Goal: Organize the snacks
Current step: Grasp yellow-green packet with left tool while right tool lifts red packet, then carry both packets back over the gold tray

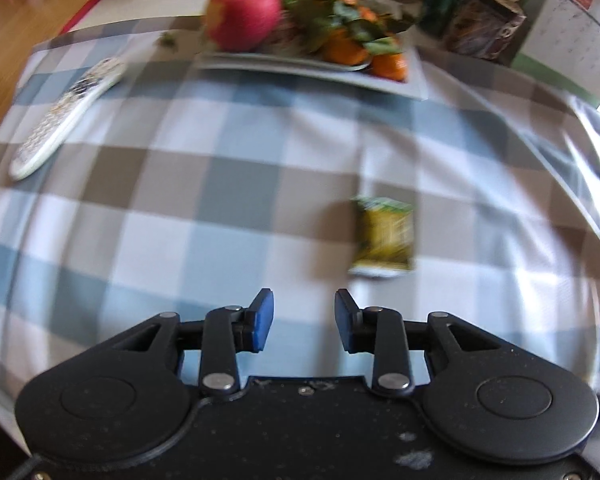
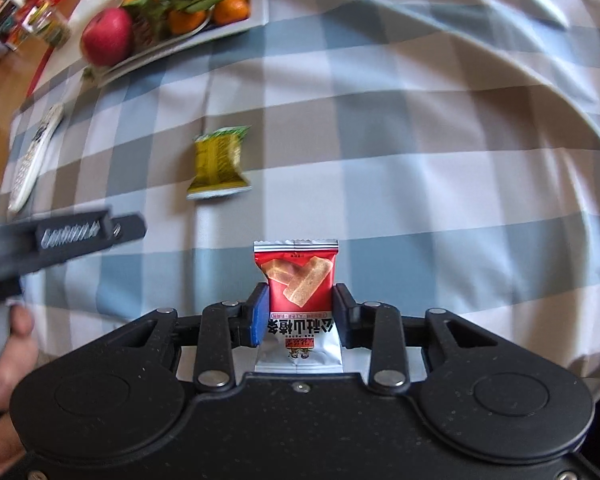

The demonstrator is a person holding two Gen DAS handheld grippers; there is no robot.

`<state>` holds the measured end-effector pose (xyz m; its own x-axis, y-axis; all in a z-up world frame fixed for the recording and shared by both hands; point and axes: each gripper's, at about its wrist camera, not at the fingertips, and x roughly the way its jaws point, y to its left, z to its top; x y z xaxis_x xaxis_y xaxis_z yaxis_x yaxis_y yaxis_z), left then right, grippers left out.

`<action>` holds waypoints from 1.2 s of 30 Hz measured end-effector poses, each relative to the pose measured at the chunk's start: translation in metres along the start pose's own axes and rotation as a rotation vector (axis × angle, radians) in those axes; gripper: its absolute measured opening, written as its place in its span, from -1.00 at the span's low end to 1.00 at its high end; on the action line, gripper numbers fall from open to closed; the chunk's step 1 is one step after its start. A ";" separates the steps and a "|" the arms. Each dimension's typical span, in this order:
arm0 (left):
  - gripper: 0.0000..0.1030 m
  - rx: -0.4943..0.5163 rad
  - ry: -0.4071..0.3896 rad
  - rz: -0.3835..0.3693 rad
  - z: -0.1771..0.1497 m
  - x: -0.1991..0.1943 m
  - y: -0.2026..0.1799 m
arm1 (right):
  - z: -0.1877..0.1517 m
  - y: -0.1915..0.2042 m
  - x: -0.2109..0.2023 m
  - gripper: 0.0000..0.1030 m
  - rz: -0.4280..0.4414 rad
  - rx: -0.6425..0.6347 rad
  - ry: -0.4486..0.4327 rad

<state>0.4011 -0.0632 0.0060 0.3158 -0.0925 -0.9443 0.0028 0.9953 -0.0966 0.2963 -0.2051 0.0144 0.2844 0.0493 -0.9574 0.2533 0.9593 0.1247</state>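
A red and white snack packet with pictured biscuit bars sits between the pads of my right gripper, which is shut on it above the checked cloth. A yellow-green snack packet lies flat on the cloth, apart from both grippers. My left gripper hangs over the cloth just below and left of that packet, its blue pads apart with nothing between them. In the right wrist view the left gripper's body shows at the left edge, with a hand below it.
A white tray at the far side holds a red apple and leafy tangerines. A white remote lies at the left. Boxes and a desk calendar stand at the back right.
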 end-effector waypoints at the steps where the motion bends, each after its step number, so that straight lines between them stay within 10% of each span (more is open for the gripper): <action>1: -0.35 -0.003 0.006 -0.008 0.006 0.004 -0.009 | 0.000 -0.001 -0.003 -0.17 -0.014 0.005 -0.009; 25: -0.31 0.001 0.075 0.078 0.043 0.082 -0.065 | 0.015 -0.032 -0.039 -0.17 0.085 0.108 -0.055; 36: -0.40 0.084 -0.041 0.151 0.009 0.024 -0.063 | 0.014 -0.042 -0.030 -0.17 0.036 0.137 -0.056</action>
<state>0.4172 -0.1274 -0.0075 0.3570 0.0578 -0.9323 0.0312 0.9968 0.0738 0.2901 -0.2509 0.0412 0.3458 0.0641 -0.9361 0.3644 0.9102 0.1970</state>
